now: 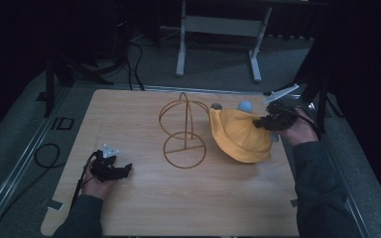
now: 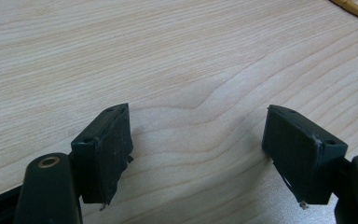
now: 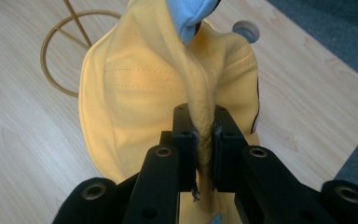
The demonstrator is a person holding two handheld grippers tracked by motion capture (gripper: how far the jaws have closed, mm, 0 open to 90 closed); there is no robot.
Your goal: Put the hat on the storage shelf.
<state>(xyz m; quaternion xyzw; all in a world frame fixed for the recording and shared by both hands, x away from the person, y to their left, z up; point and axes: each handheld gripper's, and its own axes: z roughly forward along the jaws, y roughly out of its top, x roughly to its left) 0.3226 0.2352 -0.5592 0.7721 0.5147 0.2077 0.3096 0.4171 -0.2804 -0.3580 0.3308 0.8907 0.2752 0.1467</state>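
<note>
A yellow cloth hat [image 1: 240, 135] with pale blue parts hangs lifted at the right of the wooden table [image 1: 144, 198], its lower edge near the tabletop. My right gripper [image 1: 264, 122] is shut on a pinched fold of the hat [image 3: 168, 84]; the fold runs between the black pads [image 3: 186, 140]. A gold wire stand [image 1: 183, 131] of two hoops sits at the table's middle, just left of the hat. My left gripper [image 1: 121, 171] rests low at the front left, and its jaws [image 2: 198, 149] stand wide open over bare wood.
A small grey knob [image 1: 217, 105] lies behind the hat. A cable loops on the floor left of the table [image 1: 47, 153]. White desk legs [image 1: 181, 44] stand on the carpet beyond the far edge. A wire hoop's edge [image 2: 354, 9] shows in the left gripper view's top right corner.
</note>
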